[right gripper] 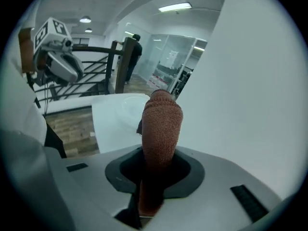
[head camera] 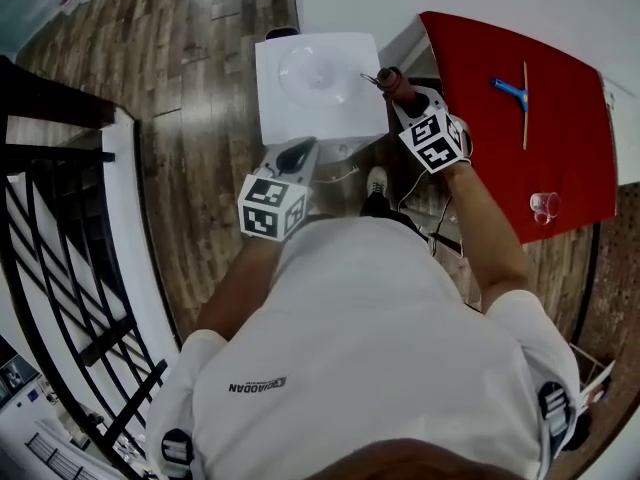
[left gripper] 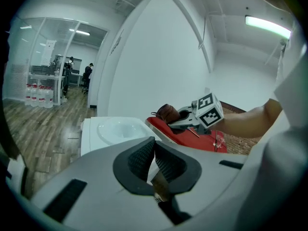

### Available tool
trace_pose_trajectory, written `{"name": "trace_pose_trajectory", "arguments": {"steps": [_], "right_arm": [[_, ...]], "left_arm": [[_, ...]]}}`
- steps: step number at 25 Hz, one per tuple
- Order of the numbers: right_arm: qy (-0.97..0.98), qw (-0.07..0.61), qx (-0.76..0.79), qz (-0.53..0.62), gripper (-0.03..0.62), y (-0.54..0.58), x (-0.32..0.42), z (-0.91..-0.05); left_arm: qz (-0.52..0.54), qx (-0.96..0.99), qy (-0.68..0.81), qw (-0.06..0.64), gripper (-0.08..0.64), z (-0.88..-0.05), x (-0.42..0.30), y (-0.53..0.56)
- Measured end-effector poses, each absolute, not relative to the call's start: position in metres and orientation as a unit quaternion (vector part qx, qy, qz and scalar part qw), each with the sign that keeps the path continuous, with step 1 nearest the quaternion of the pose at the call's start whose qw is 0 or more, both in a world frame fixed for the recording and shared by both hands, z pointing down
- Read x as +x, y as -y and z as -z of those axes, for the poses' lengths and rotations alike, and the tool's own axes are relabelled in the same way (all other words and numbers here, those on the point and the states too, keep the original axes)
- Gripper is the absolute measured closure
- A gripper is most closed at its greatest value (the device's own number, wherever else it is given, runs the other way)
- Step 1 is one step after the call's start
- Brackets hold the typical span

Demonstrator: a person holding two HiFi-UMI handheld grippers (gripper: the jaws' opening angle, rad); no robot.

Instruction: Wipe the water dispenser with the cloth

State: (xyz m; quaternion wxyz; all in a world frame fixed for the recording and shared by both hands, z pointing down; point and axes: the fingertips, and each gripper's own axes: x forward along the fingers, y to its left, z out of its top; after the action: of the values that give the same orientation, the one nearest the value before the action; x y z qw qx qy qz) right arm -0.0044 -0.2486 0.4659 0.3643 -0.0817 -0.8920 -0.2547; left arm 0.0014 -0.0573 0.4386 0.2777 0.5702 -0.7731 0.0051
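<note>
The white water dispenser [head camera: 320, 83] stands in front of me, its top with a round recess facing up; it also shows as dispenser [left gripper: 113, 131] and dispenser [right gripper: 120, 119]. My right gripper [head camera: 400, 93] is shut on a rolled brown cloth [head camera: 390, 78] and hovers at the dispenser's right rear corner. In the right gripper view the cloth [right gripper: 162, 124] sticks up between the jaws of the gripper [right gripper: 156, 155]. My left gripper [head camera: 295, 156] is at the dispenser's near edge, and its jaws [left gripper: 154, 146] are shut with nothing held. The left gripper view shows the right gripper [left gripper: 185, 118] with the cloth [left gripper: 168, 113].
A red table [head camera: 560, 158] stands right of the dispenser with a blue-handled tool [head camera: 510, 90], a thin stick [head camera: 525, 103] and a glass cup [head camera: 545, 206]. A black railing [head camera: 60, 228] runs along the left. White wall lies behind the dispenser. A person [right gripper: 136, 49] stands far off.
</note>
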Motion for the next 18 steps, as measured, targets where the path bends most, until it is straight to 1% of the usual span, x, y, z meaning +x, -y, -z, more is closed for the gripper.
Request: {"name": "trace_pose_trajectory", "arguments": {"steps": [5, 9, 14, 18], "right_arm": [[0.844, 0.369, -0.112, 0.372, 0.522, 0.285, -0.063, -0.488], [0.811, 0.357, -0.136, 0.442, 0.522, 0.302, -0.112, -0.495], [0.789, 0.35, -0.177, 0.472, 0.522, 0.304, -0.156, -0.507], [0.78, 0.356, -0.192, 0.478, 0.522, 0.313, -0.168, -0.51]], "left_arm": [[-0.005, 0.541, 0.794, 0.277, 0.558, -0.436, -0.013, 0.064], [-0.005, 0.517, 0.807, 0.285, 0.558, -0.437, -0.022, 0.067], [-0.008, 0.491, 0.823, 0.285, 0.558, -0.435, -0.027, 0.067], [-0.002, 0.476, 0.832, 0.284, 0.558, -0.43, -0.028, 0.069]]}}
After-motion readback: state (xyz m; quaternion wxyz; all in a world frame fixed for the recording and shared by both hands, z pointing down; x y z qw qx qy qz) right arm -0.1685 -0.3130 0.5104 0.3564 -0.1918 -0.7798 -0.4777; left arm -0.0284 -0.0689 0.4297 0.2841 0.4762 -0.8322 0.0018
